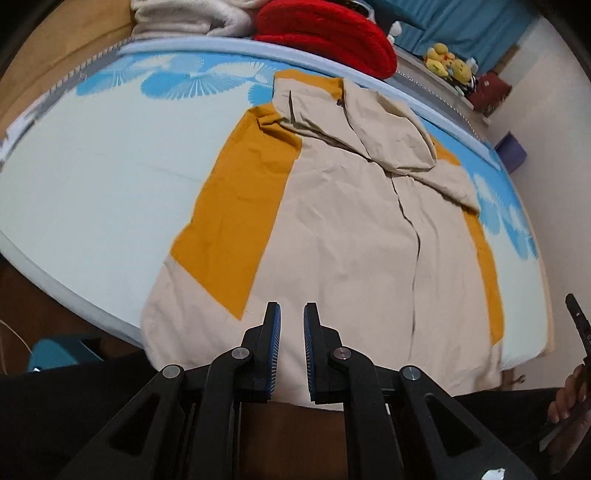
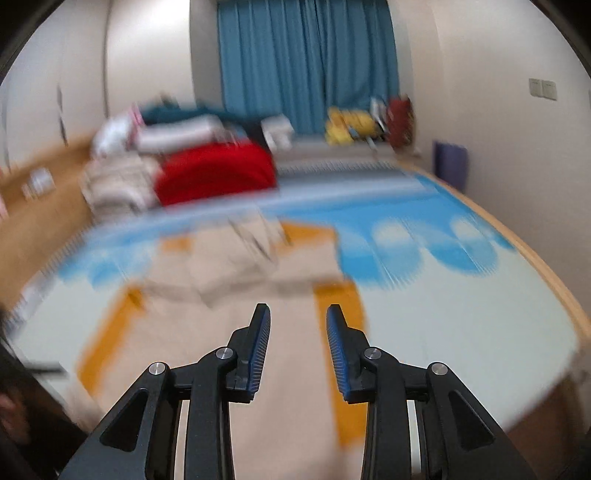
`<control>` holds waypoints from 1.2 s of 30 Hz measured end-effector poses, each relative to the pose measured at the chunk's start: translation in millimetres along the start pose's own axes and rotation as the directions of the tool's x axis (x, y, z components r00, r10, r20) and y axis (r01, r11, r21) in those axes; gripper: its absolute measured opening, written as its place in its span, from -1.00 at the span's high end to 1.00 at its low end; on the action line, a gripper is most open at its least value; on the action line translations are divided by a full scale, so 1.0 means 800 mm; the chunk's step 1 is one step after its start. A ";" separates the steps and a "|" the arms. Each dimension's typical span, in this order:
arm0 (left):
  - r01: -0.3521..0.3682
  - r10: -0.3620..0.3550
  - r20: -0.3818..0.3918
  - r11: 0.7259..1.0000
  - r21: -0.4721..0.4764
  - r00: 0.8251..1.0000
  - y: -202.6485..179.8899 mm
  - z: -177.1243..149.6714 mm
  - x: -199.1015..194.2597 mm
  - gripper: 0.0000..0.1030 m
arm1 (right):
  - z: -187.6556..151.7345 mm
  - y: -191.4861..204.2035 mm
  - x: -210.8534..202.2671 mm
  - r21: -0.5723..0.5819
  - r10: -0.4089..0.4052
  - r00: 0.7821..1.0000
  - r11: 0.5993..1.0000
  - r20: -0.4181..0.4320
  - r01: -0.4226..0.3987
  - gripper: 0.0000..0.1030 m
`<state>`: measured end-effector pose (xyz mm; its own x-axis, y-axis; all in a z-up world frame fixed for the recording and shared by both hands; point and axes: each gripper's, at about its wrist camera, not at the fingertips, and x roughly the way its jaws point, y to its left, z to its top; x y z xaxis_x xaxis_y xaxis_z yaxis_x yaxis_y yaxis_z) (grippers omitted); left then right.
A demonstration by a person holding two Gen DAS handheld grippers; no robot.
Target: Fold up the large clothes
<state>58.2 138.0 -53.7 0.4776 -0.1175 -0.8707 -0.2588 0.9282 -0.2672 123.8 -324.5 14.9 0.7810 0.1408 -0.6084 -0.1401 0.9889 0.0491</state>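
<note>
A large beige and mustard-yellow hooded garment (image 1: 343, 229) lies spread flat on the bed, hood at the far end, hem at the near edge. Both sleeves are folded in over the body. My left gripper (image 1: 291, 314) hovers over the hem near the bed's front edge, jaws a little apart and empty. My right gripper (image 2: 298, 314) is open and empty above the garment (image 2: 288, 354), which is blurred in the right wrist view. Part of the right gripper and the hand holding it (image 1: 580, 332) shows at the right edge of the left wrist view.
The bed has a pale blue sheet (image 1: 92, 177) with blue fan prints. A red blanket (image 1: 325, 33) and white folded bedding (image 1: 184, 18) lie at the far side. Plush toys (image 1: 447, 61) sit on a ledge below blue curtains (image 2: 306, 62). A wall runs along the right.
</note>
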 end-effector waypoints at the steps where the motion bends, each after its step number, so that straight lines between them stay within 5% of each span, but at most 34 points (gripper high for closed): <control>1: -0.010 0.010 0.011 1.000 0.012 1.000 0.000 0.000 -0.003 0.83 | -0.011 -0.005 0.000 0.007 0.004 1.000 1.000 -0.010 -0.004 0.36; 8: -0.007 0.008 -0.030 0.999 0.046 1.000 -0.001 -0.002 0.005 0.83 | -0.046 -0.004 0.016 -0.081 -0.063 0.993 0.995 -0.099 0.055 0.36; 14: -0.042 0.043 -0.012 0.994 0.103 0.999 -0.006 0.008 0.011 0.83 | -0.030 -0.025 0.024 0.048 -0.082 0.990 0.995 -0.114 0.088 0.40; 23: -0.031 0.029 -0.053 0.999 -0.036 0.998 0.028 0.015 0.023 0.83 | -0.010 -0.056 0.016 0.190 -0.077 0.993 0.978 -0.089 0.092 0.64; 29: -0.039 0.040 -0.013 0.999 0.011 0.999 0.006 0.021 0.006 0.83 | -0.038 -0.057 0.026 0.107 -0.083 0.992 0.990 -0.095 0.093 0.64; 30: -0.040 0.040 -0.009 0.999 0.018 0.999 0.003 0.024 0.002 0.83 | -0.041 -0.059 0.041 0.116 -0.085 0.985 0.988 -0.152 0.104 0.64; 36: -0.062 0.051 0.088 0.990 0.127 0.995 -0.008 0.024 -0.016 0.83 | -0.025 -0.053 0.056 0.160 -0.006 0.992 0.987 -0.128 0.027 0.62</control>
<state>70.0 140.7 -33.0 0.5361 -0.0388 -0.8433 -0.1787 0.9711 -0.1583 152.5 -361.0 -29.9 0.6975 0.1272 -0.7052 -0.0200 0.9872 0.1584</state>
